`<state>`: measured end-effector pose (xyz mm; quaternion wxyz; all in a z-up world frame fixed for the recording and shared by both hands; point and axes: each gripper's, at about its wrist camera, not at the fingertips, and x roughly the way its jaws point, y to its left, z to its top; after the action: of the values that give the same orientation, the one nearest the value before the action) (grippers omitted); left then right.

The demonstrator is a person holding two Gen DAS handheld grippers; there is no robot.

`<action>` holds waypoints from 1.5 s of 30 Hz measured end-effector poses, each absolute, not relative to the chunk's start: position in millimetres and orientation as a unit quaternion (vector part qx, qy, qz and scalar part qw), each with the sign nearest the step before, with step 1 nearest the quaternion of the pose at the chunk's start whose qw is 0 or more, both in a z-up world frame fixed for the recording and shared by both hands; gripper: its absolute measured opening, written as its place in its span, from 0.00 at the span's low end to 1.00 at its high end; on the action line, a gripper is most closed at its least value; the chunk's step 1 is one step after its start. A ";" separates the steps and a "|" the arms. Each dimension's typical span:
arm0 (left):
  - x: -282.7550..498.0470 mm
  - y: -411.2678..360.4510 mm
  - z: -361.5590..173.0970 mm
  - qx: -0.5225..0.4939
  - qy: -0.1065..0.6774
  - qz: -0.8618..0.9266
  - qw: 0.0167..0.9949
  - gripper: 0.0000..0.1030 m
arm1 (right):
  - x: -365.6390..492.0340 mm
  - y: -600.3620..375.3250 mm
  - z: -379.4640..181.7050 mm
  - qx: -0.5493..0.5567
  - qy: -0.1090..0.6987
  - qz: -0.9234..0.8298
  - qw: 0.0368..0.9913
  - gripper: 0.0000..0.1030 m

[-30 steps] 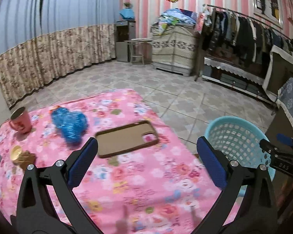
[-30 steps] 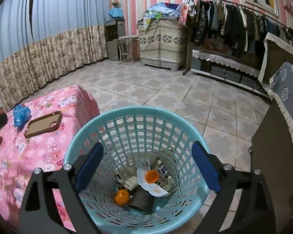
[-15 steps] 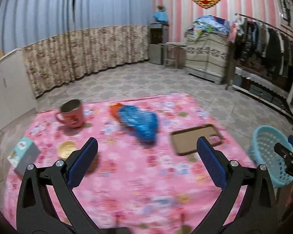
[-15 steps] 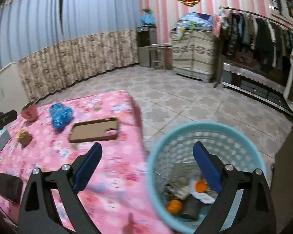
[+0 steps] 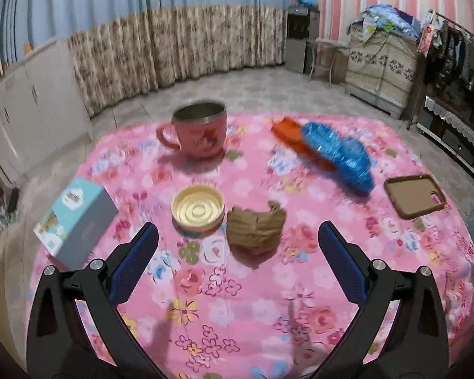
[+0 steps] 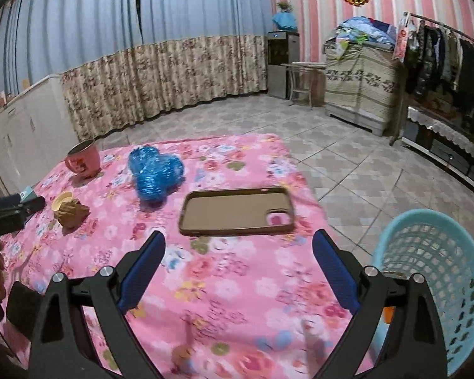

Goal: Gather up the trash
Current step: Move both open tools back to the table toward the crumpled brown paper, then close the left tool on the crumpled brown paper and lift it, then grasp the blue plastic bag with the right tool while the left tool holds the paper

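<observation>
A pink floral tablecloth (image 5: 256, 284) fills both views. A light-blue basket (image 6: 433, 281) is seen at lower right of the right view. Crumpled blue plastic (image 5: 338, 154) lies upper right in the left view, and a crumpled brown wrapper (image 5: 256, 230) at centre. The left gripper (image 5: 237, 252) and right gripper (image 6: 237, 259) are spread wide, nothing held.

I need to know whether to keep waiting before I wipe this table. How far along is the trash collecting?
Partly done. The blue basket beside the table already holds something orange, though little of its inside shows. Nothing is in hand: the left gripper and right gripper are both open and empty. Left on the table: the crumpled brown paper, the blue plastic bag and the yellow lid.
</observation>
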<state>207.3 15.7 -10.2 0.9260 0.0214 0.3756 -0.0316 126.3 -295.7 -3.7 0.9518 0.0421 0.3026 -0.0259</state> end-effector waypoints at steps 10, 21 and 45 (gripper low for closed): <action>237.1 6.0 -37.5 0.020 0.419 -0.066 0.905 0.88 | 160.2 -273.1 -10.1 0.030 0.321 -0.016 0.947 0.90; 255.3 6.0 -58.7 -0.007 0.466 -0.096 0.880 0.50 | 184.3 -254.8 -21.3 0.030 0.338 -0.006 0.941 0.90; 261.0 36.7 5.7 0.011 0.370 -0.043 0.928 0.45 | 283.3 -187.3 -37.4 -0.038 0.377 0.036 0.925 0.89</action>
<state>261.0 36.7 5.7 0.9278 0.0105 0.3704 -0.0428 283.3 -187.3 -37.4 0.9248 -0.0384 0.3768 0.0360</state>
